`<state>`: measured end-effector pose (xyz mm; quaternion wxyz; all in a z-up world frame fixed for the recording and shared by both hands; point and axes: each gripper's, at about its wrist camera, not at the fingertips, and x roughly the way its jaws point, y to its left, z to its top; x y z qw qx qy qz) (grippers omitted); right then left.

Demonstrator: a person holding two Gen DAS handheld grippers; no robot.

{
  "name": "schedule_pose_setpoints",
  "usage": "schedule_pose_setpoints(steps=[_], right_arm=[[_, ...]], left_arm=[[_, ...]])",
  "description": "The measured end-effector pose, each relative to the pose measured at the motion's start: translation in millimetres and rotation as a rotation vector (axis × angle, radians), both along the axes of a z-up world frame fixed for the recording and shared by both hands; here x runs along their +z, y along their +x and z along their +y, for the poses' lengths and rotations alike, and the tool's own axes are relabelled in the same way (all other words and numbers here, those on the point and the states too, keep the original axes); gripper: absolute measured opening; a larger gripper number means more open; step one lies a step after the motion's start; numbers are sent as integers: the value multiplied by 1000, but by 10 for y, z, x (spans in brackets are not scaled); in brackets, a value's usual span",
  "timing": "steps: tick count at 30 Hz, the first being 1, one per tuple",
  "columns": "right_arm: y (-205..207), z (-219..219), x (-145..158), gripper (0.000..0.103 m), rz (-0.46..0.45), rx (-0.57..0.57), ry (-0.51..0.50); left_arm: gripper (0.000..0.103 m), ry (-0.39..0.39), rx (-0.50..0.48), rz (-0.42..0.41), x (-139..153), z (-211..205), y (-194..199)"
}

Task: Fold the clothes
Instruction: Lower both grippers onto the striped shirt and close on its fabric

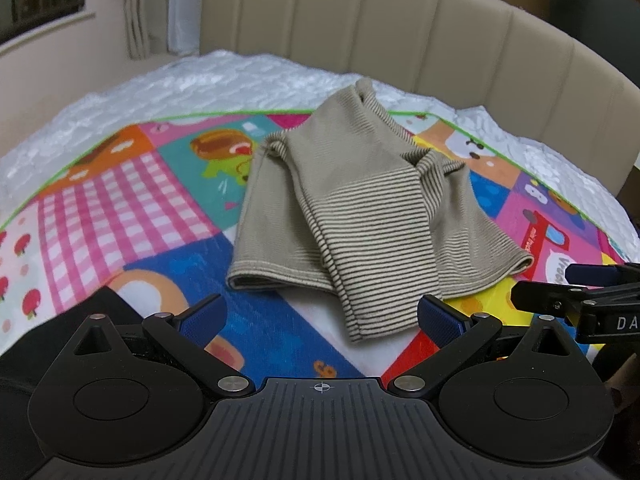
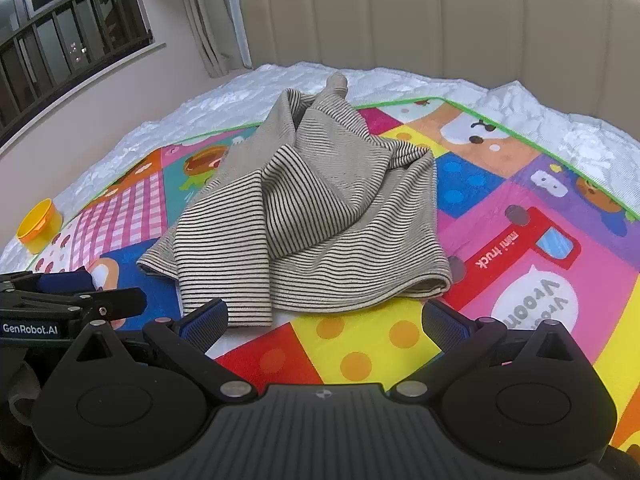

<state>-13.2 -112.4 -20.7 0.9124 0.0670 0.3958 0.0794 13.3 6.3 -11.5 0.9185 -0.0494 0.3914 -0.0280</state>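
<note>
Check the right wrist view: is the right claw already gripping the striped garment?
No. The right claw stands open with its blue pads apart, short of the crumpled striped garment on the play mat.

Colourful play mat (image 2: 500,208), yellow tub (image 2: 39,225), beige headboard (image 1: 400,32).
</note>
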Motion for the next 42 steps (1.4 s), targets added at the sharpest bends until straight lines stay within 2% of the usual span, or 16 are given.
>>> schedule_pose_setpoints(steps=[4,7,11,17,19,22,24,28,30,31,33,35,39,41,42], right_arm=[[99,18,-7,103,17,22,-12],[268,22,-21,103,20,36,-60],[608,-44,-64,103,25,5,-80],[1319,-227,-298,103,89,-46,51],[1549,-271,-419,103,122,-51,98],[1709,-328,-442,103,121,-53,133],[1781,-364,-429,103,111,-53,149],[1726,-473,-155,103,-34,-68,124],[1796,-514,-182,103,-36,-112,71],[1845,-537,-231,103,-18,-132,53],[1987,-588,-457,103,81,-165,54],[2058,-659,-645,103,146,-198,115],[2070,-691,-727,103,157,-288,186],[2096,-624,-674,103,181,-273,167],[2081,-600,-624,103,171,-238,193]], left_arm=[[103,-31,4,36,-28,47,62],[103,-64,-5,52,-22,80,146],[103,-85,-34,47,6,135,454],[103,-76,-88,19,13,332,1171],[103,-53,-69,46,-84,432,1436],[103,-76,-16,118,-283,622,1758],[103,-121,3,167,-408,722,1889],[103,-148,1,210,-541,815,2009],[103,-167,-10,221,-578,829,2020],[103,-181,-12,226,-601,837,2018],[103,-187,-9,224,-640,828,2029],[103,-182,-16,222,-640,813,2028],[98,-228,-42,245,-620,848,2046],[95,-264,-40,270,-610,879,2074],[93,-282,-39,281,-607,896,2086]])
